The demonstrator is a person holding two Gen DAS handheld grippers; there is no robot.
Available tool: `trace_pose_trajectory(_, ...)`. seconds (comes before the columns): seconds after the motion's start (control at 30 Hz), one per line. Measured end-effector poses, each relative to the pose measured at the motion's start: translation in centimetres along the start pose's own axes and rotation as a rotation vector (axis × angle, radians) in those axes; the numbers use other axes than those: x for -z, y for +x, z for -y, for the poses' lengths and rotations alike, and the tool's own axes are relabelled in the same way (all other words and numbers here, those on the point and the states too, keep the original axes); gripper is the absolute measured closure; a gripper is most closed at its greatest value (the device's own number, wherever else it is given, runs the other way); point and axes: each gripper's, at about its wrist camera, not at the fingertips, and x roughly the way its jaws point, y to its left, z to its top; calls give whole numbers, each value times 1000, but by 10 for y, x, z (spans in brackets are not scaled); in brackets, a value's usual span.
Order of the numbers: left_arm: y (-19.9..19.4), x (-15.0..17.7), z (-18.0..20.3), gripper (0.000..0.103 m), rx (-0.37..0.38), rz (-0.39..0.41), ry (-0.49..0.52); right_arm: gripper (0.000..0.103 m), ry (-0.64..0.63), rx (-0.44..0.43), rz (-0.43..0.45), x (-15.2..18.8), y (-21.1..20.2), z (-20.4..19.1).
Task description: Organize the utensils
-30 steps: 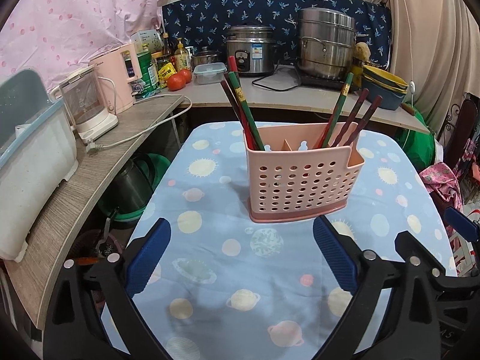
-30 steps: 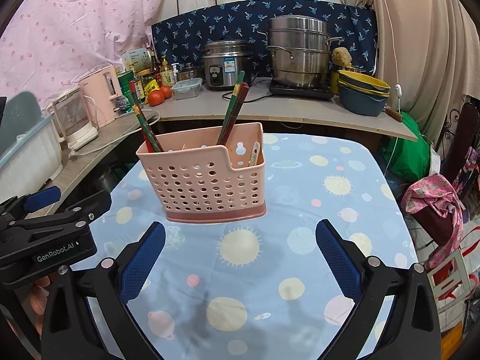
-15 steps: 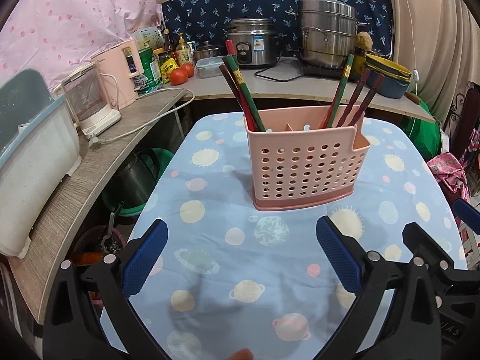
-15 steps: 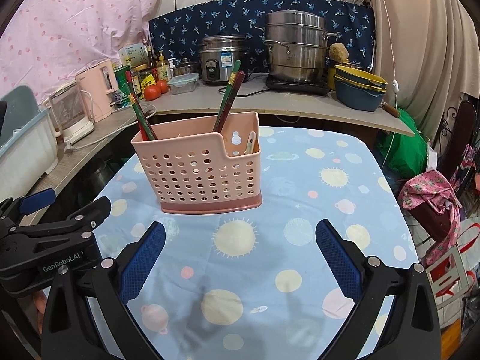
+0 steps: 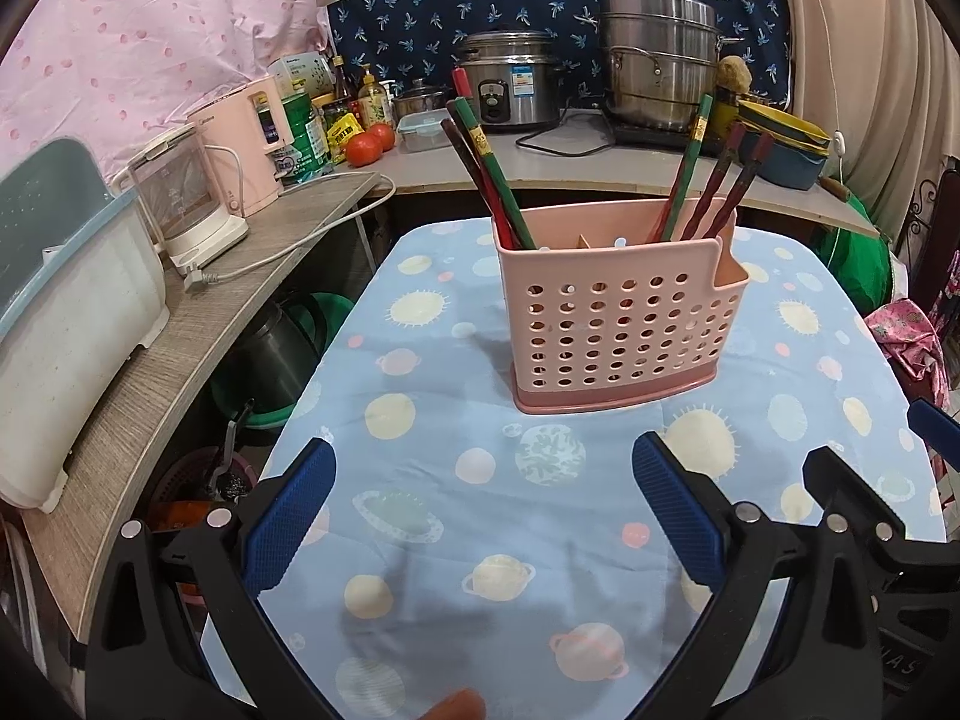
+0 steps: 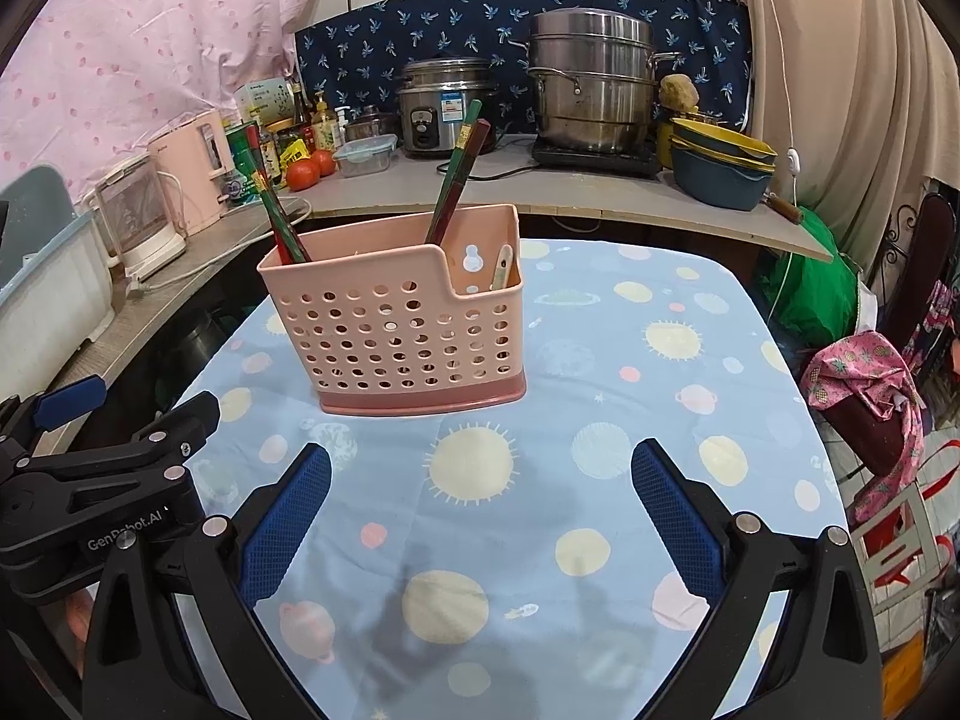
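A pink perforated utensil basket (image 5: 618, 324) (image 6: 402, 330) stands upright on the planet-print tablecloth (image 5: 540, 540). Green and dark red chopsticks (image 5: 492, 168) lean out of its left compartment, and more chopsticks (image 5: 714, 180) lean out of the right one. In the right wrist view a pale utensil handle (image 6: 501, 267) shows in the low end compartment. My left gripper (image 5: 483, 510) is open and empty, well in front of the basket. My right gripper (image 6: 480, 510) is open and empty too, also short of the basket. The left gripper's body (image 6: 102, 480) shows at that view's left edge.
A wooden counter (image 5: 180, 312) along the left carries a white dish bin (image 5: 66, 324), a kettle (image 5: 180, 198) and a trailing cord. The back counter holds a rice cooker (image 5: 510, 87), steel steamer pot (image 5: 657, 60), tomatoes and stacked bowls (image 6: 720, 171). Bags and cloth (image 6: 864, 396) crowd the right.
Both grippers have drawn back a little from the basket and tilted slightly, so the basket sits higher and farther in each view. Both stay open and empty.
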Motion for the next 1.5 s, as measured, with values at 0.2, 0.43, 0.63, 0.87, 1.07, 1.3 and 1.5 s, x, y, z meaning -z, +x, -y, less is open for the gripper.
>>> trace_pose_trajectory(0.2,3,2,-2,8,-2,-8,-5,6,5,-1,-7,1,2,0)
trace_pose_trajectory(0.43,6,4,-3,8,-19,-14,-12,6,11,2,-14,1,5,3)
trace_pose_trajectory(0.63,9,3,-4,8,-24,-20,-17,6,11,1,-15,1,5,4)
trace_pose_trajectory(0.87,10,3,-4,8,-30,-17,-10,6,11,-2,-21,1,11,4)
trace_pose_trajectory(1.07,13,2,-4,8,-26,-24,-14,6,10,-3,-25,1,13,3)
trace_pose_trajectory(1.3,16,2,-3,8,-35,-29,-10,6,12,0,-29,1,16,1)
trace_pose_trajectory(1.5,18,2,-4,8,-44,-30,-24,6,12,-2,-36,2,19,2)
